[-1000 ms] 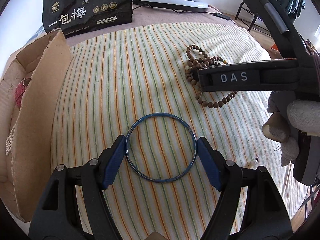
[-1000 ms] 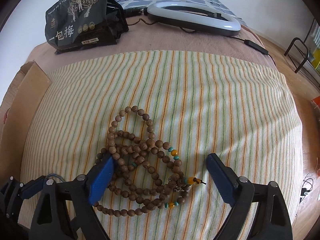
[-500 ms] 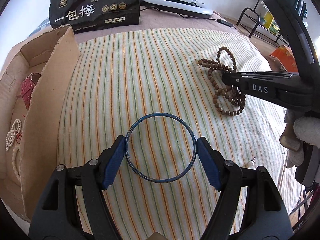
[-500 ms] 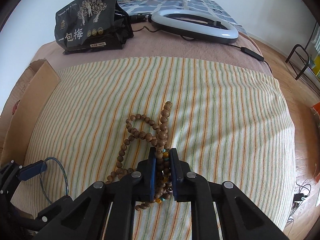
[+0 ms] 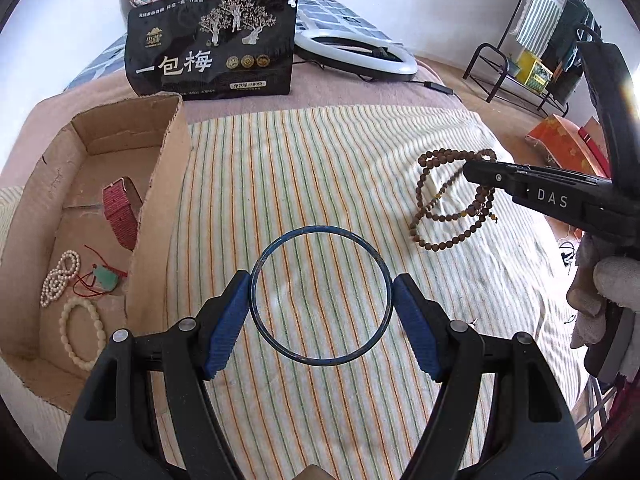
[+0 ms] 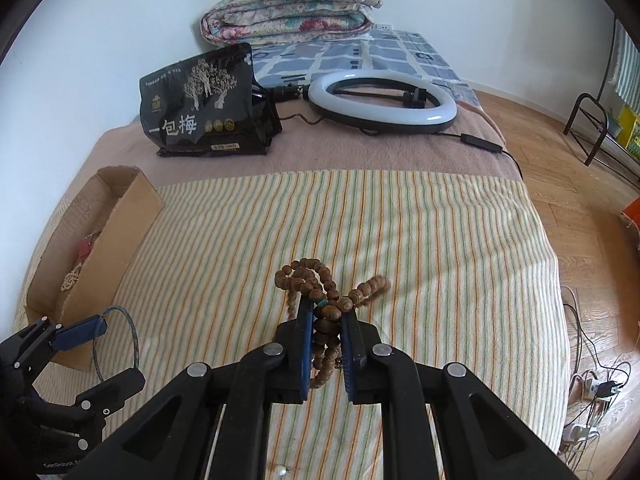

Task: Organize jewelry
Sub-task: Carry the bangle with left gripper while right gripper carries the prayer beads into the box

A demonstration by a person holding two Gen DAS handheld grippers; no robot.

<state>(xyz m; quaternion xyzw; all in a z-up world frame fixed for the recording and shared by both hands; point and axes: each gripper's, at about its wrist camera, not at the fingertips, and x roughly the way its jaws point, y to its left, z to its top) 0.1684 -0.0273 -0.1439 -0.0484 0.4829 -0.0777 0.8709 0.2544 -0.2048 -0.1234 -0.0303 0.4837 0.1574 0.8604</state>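
Left gripper (image 5: 321, 322): its blue pads (image 5: 224, 326) press the outer rim of the blue bangle (image 5: 321, 298) from both sides, so the ring is pinched across its width and lies flat between the fingers, clear of the striped cloth (image 5: 320, 168) as far as I can judge.

Right gripper (image 6: 325, 346): fingers drawn in tight on the wooden bead mala (image 6: 320, 296); a knot of beads sits between the pads and loops spill out past the tips and below them (one strand is motion-blurred, so it looks to be swinging).

Cardboard box (image 5: 164, 148): off to the left of the left gripper's fingers, its near wall just beside the left pad. Inside lie a red strap (image 5: 120, 216), a pearl strand (image 5: 58, 276), a green pendant on red cord (image 5: 105, 278) and a pale bead bracelet (image 5: 80, 332).

Deciding relation: the box lies leftward of both pairs of fingers. The left gripper is the nearer by far; the right one holds its beads well apart from the box, with the bangle and left gripper in between.

Judgement of the step: both pieces are in hand for carrying to the box; the bangle likely goes first, needing to clear the box wall before release.

Risk: dangling mala loops may catch on the wall.
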